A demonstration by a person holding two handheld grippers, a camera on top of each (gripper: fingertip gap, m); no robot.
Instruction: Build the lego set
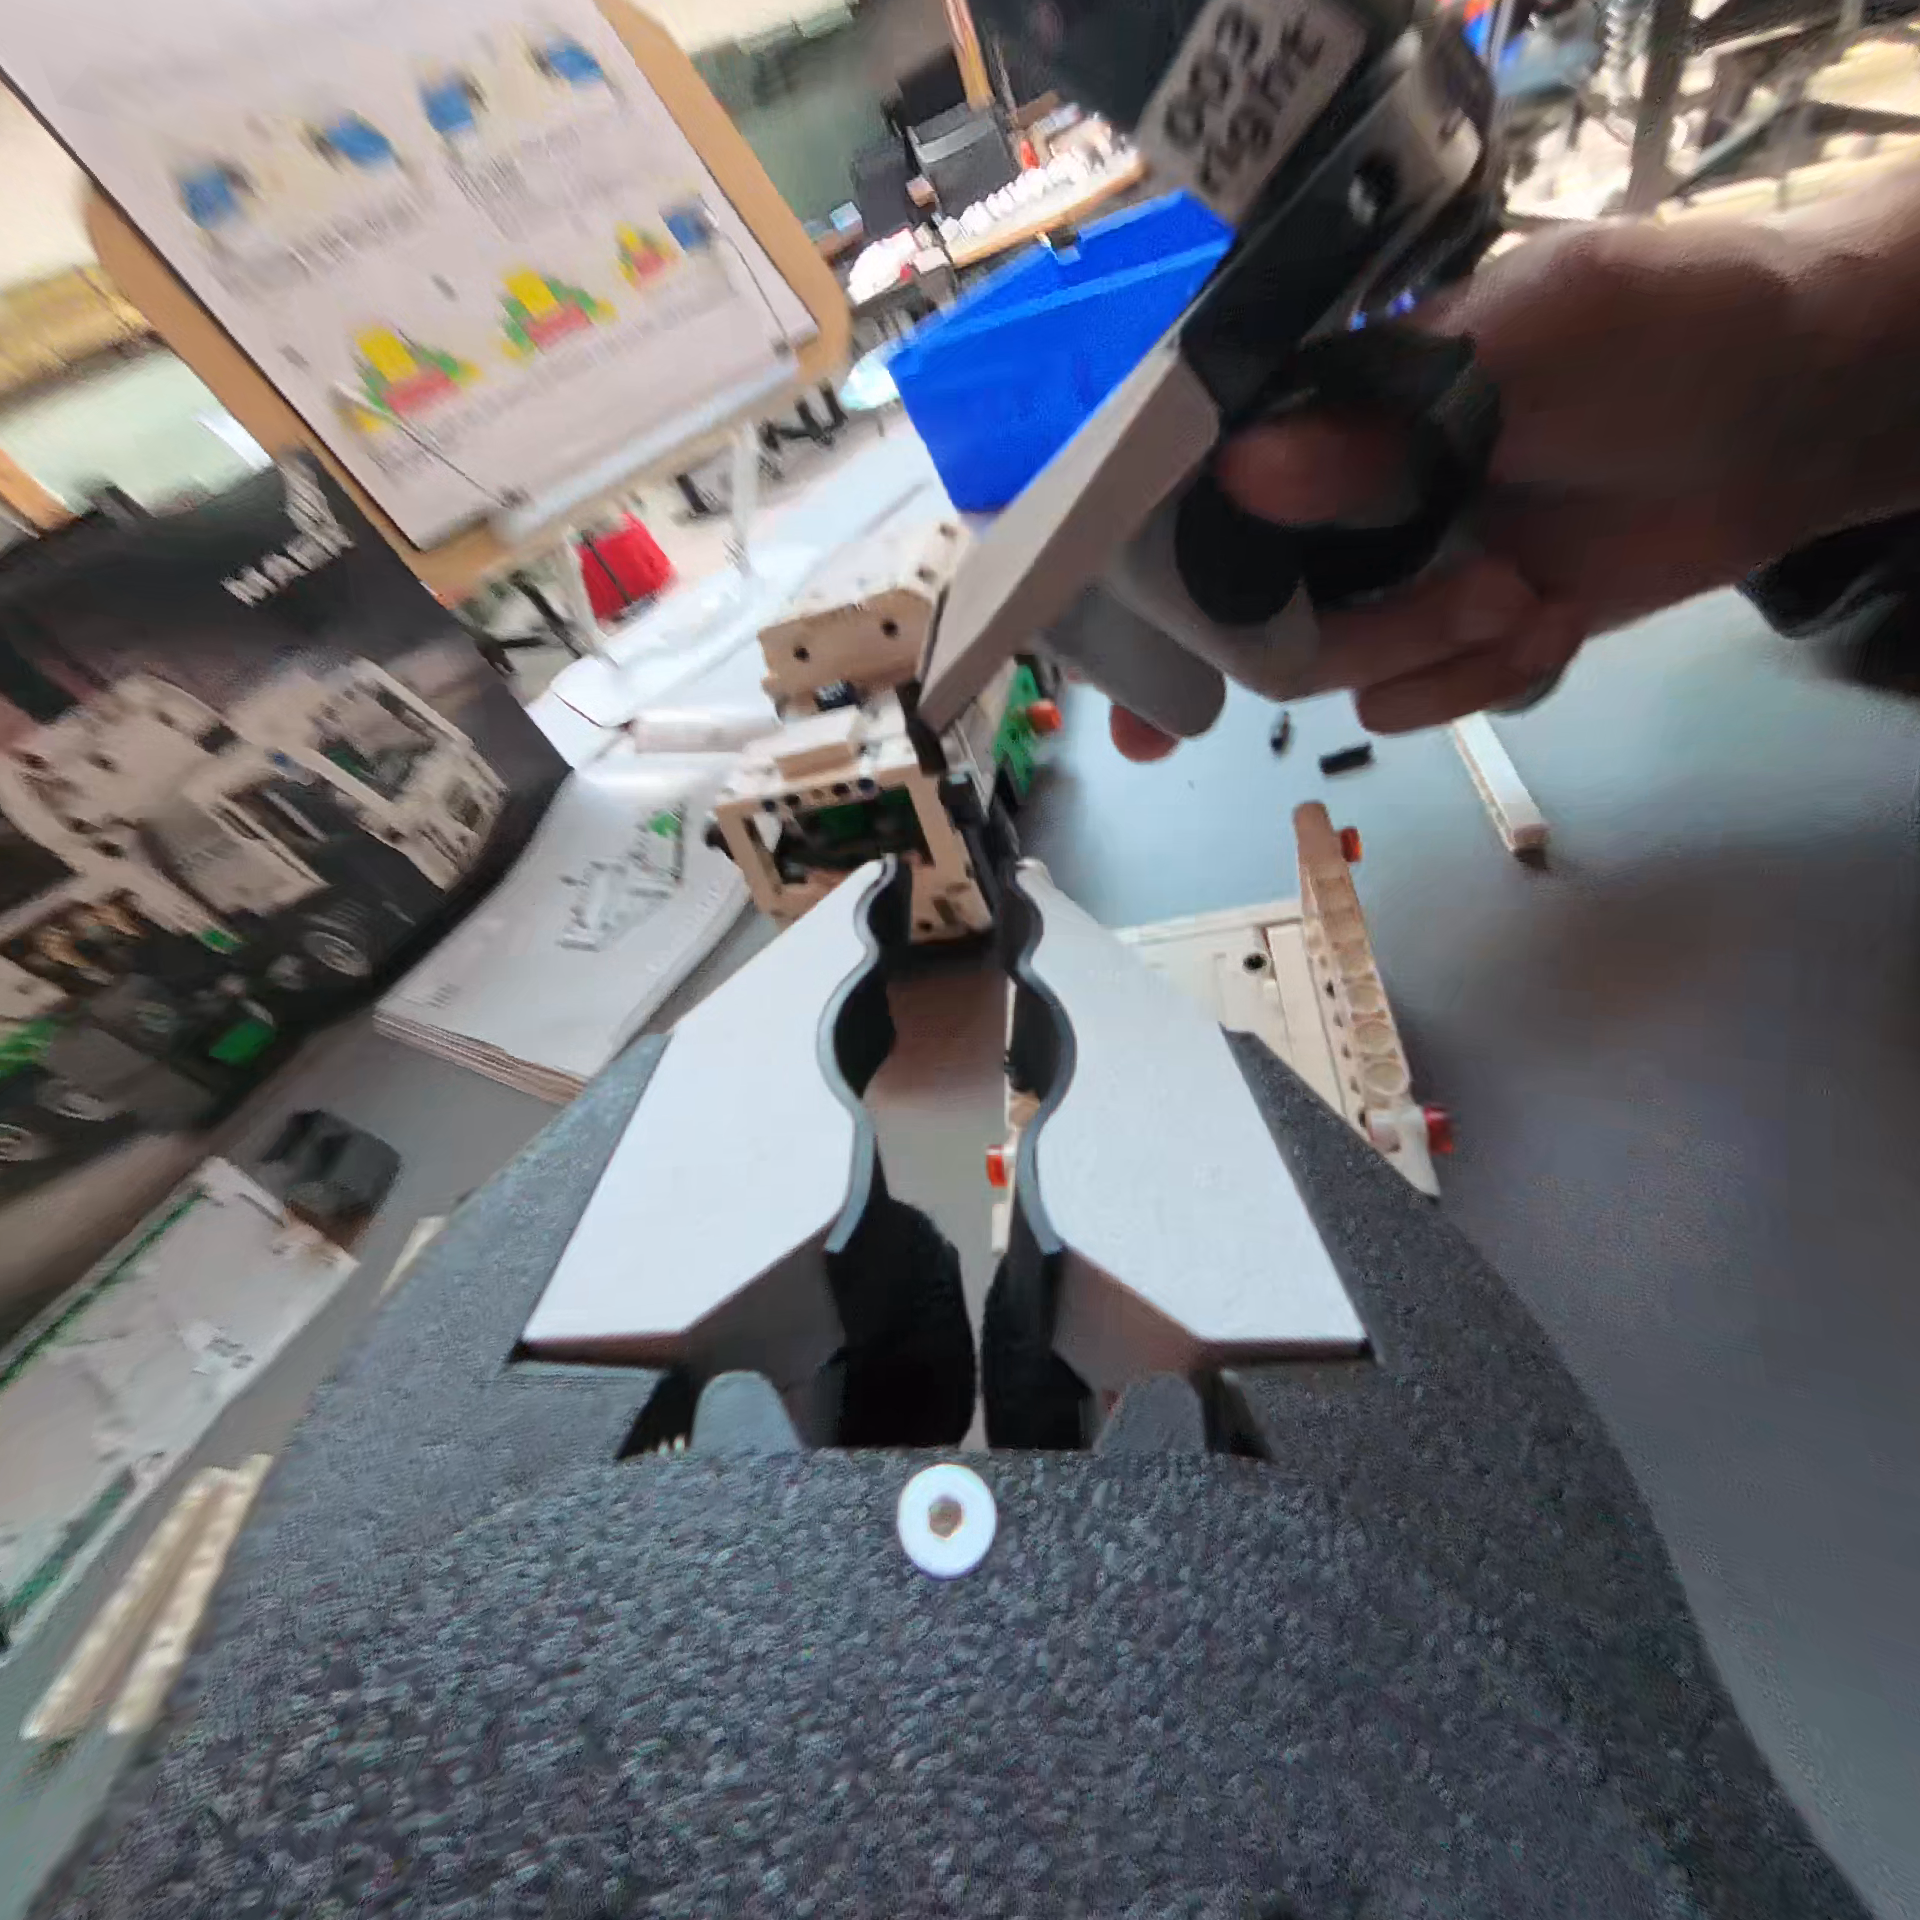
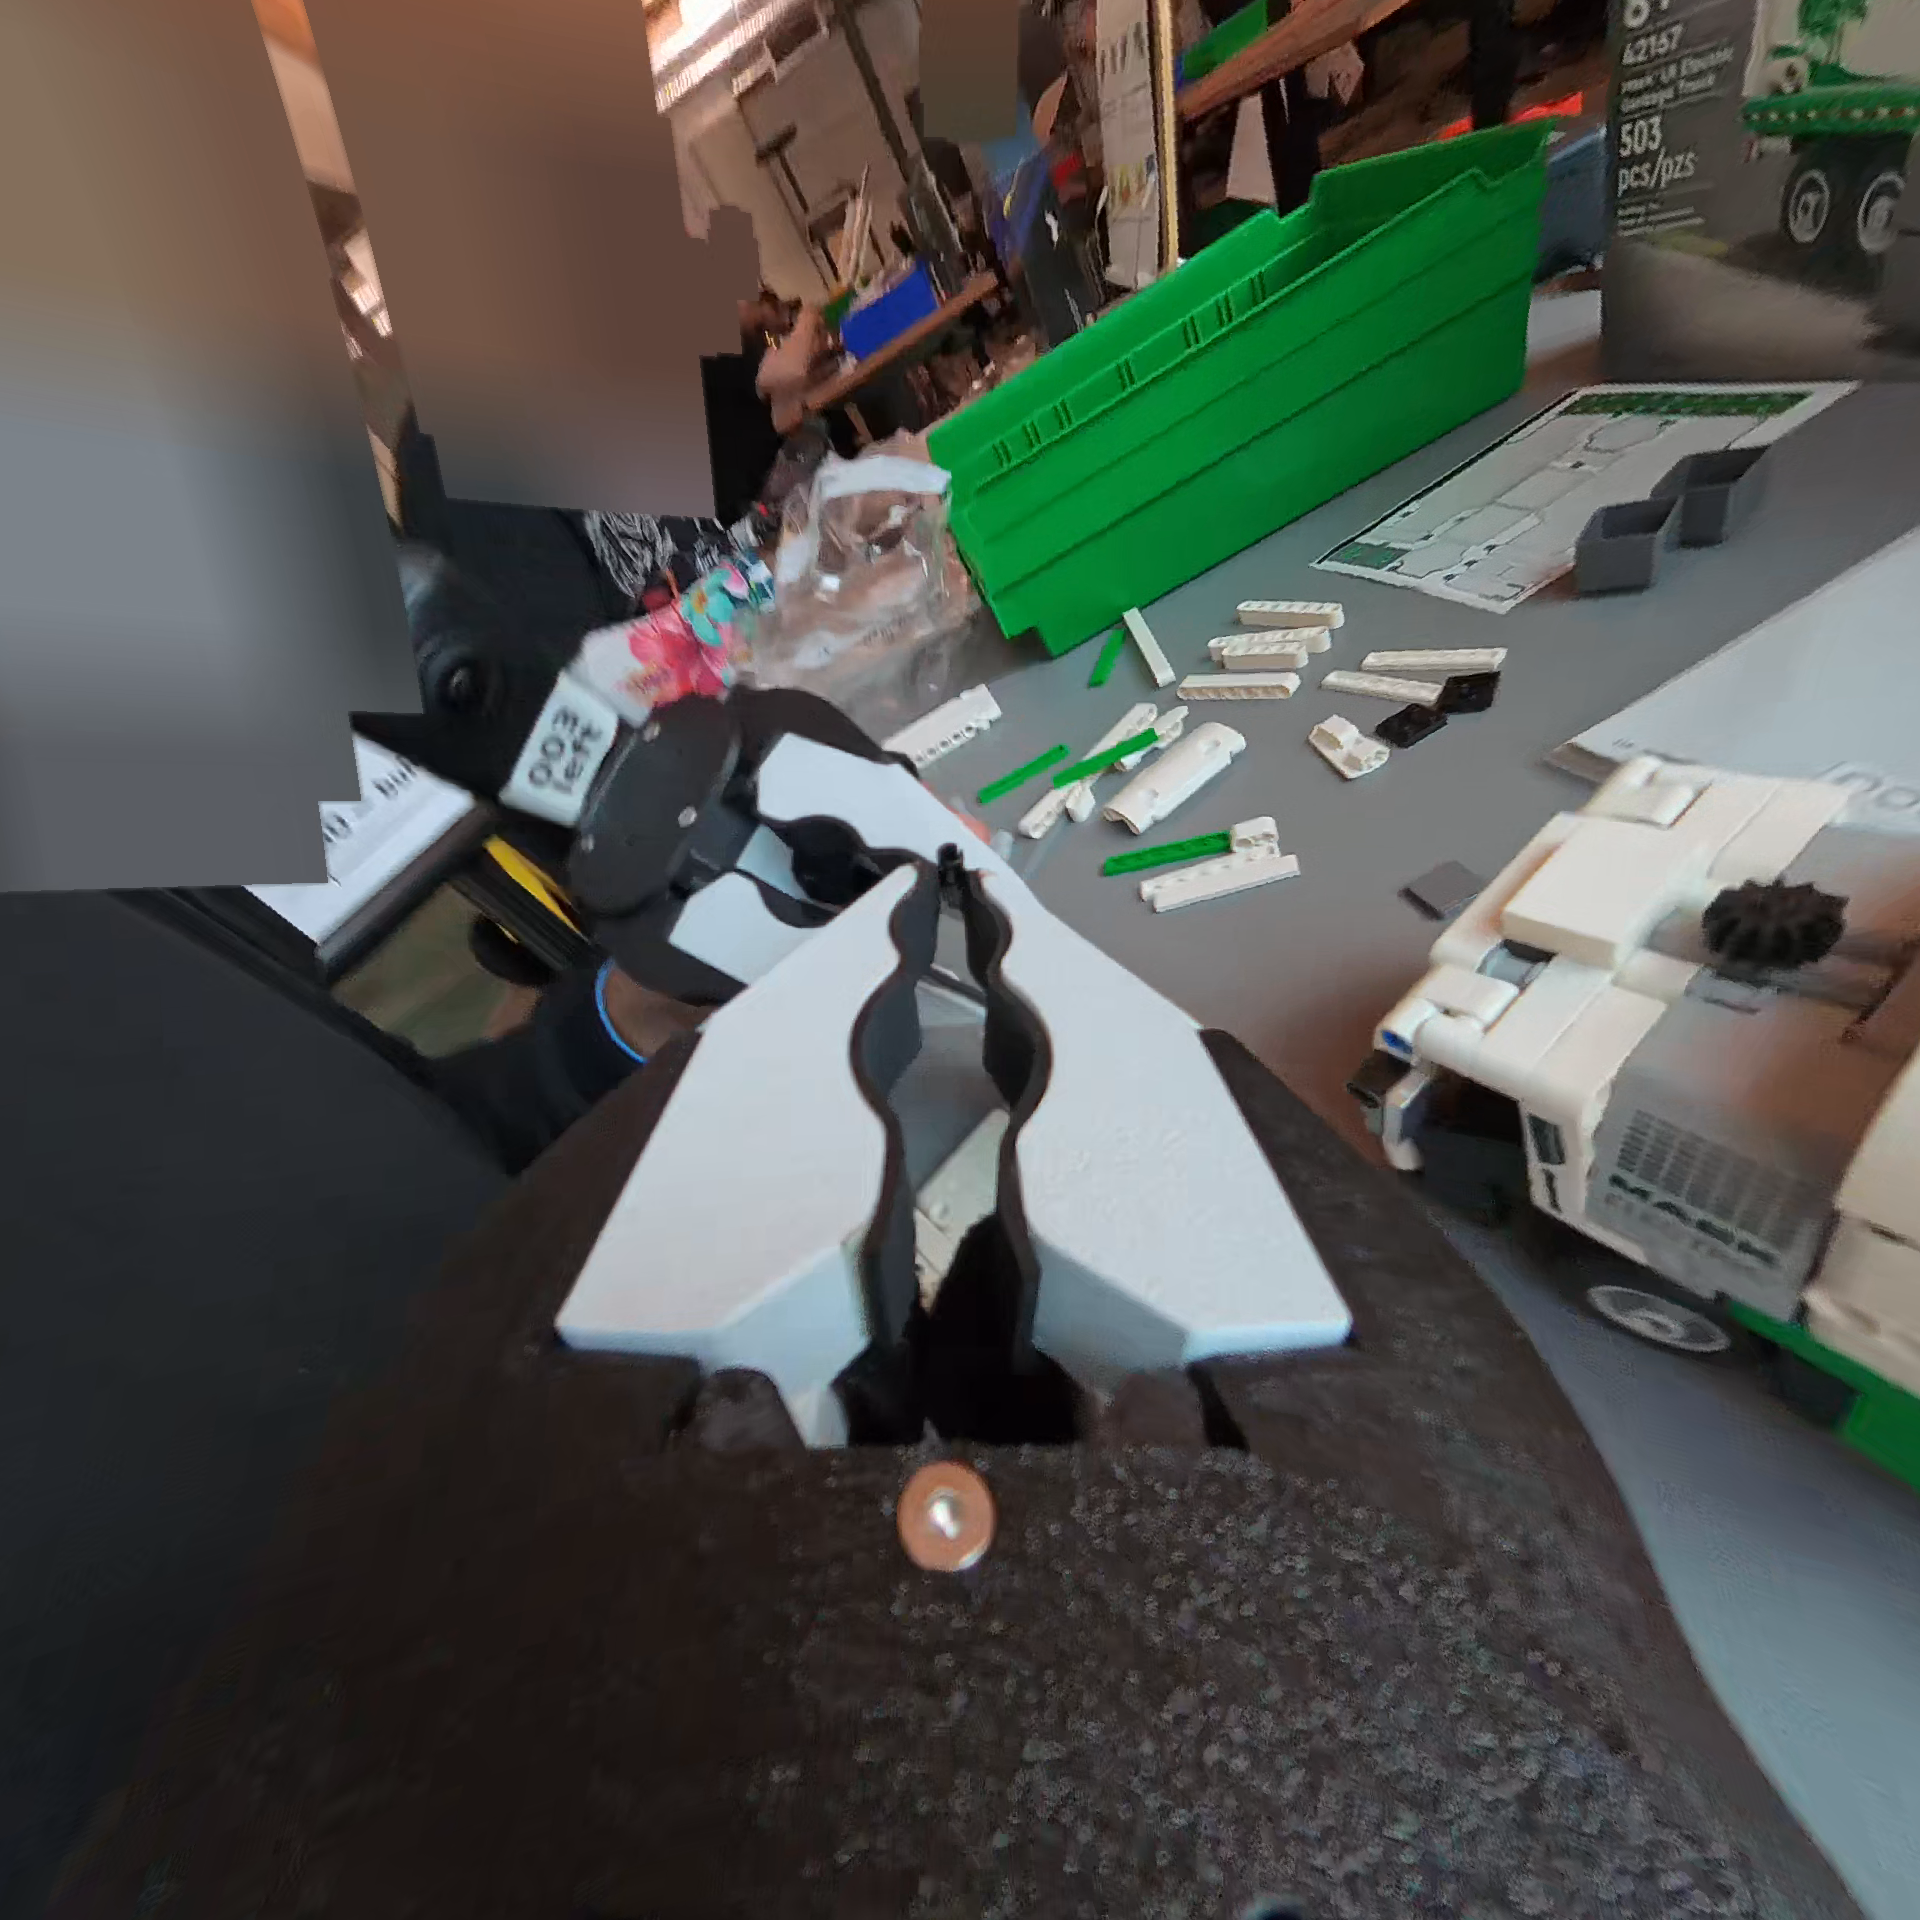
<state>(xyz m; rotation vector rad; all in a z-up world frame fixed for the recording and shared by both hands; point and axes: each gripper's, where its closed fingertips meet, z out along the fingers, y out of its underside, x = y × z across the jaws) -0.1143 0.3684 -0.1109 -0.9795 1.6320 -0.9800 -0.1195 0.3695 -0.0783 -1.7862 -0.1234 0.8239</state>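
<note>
Between the left gripper's [image 1: 948,883] spread jaws sits the white truck [image 1: 862,821]; the right gripper [image 2: 951,883] pinches a black pin [image 2: 948,864].

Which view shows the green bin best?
Right wrist view. The green bin lies there whole and sharp on the grey table, beyond the loose white and green pieces. The left wrist view does not show it; the only bin there is a blue bin behind the right tool.

bright, even daylight in both views, soft shadows under tool bodies. strong fisheye bending at edges. motion blur smears poster [image 1: 416,239] and box [image 1: 208,790] left of left tool; far background soft, glare patches up right.
</note>
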